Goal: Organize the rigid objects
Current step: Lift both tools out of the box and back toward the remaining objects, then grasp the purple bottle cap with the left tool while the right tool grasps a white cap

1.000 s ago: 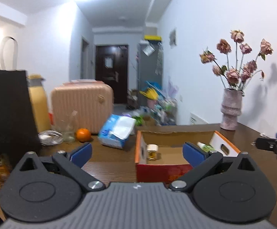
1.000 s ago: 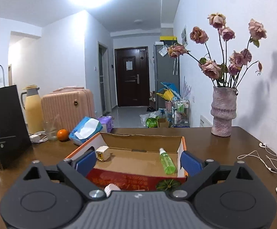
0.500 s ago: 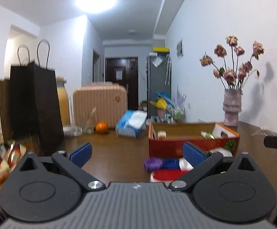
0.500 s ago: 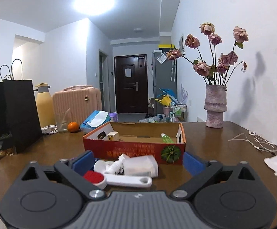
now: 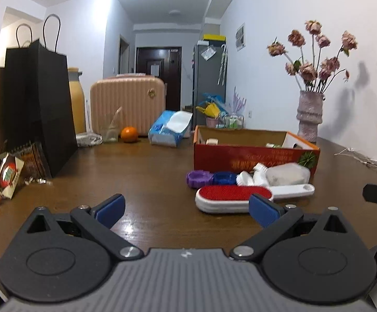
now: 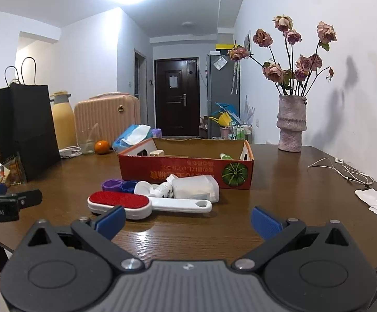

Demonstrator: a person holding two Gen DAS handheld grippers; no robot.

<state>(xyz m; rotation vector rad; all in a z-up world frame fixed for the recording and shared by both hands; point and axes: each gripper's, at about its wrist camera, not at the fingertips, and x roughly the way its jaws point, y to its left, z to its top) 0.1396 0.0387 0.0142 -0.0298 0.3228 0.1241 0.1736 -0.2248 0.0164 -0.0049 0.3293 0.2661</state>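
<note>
Hovering low over the table (image 6: 279, 182) with both the left gripper (image 5: 186, 208) and right gripper (image 6: 187, 219) wide and holding nothing, facing the red brush (image 6: 121, 202) lying sideways before the box (image 6: 186, 171), nearer the left gripper.

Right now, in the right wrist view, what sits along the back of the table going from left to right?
Black paper bag → yellow thermos jug → pink suitcase → tissue pack → red cardboard box → vase of dried roses → white earphones.
</note>
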